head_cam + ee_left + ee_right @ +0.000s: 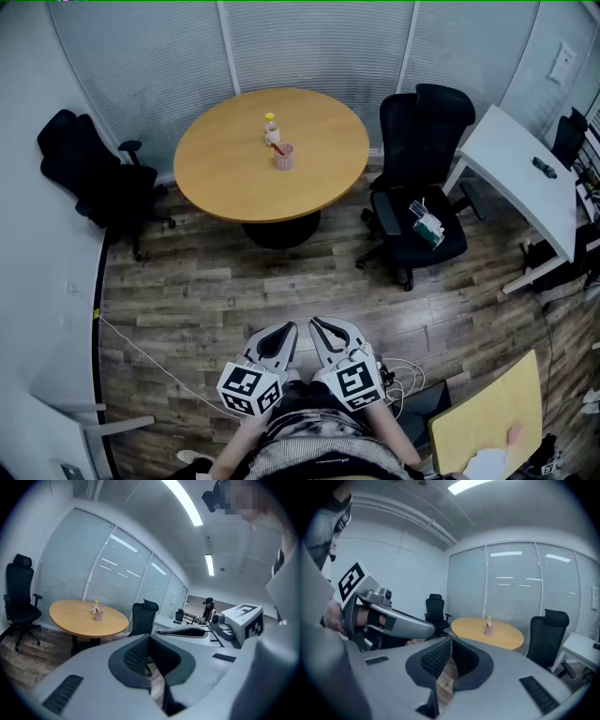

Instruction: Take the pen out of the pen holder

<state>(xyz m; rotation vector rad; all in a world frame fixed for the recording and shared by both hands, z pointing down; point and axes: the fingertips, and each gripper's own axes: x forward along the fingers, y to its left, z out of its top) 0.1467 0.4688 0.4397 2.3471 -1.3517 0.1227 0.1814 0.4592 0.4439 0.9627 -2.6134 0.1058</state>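
L gripper (284,331) and R gripper (320,327), jaws closed w/ nothing between, hover side by side close to the person's lap above the wood floor (234,281). Well apart, the pink pen holder (284,157) stands on the round table (225,183), pen (278,147) inside, bottle (271,128) just beside.

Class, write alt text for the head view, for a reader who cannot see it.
From above, a person holds the left gripper and right gripper, both shut and empty, close to the body above a wood floor. Farther off, a round table carries a pink pen holder with a pen in it, next to a small bottle.
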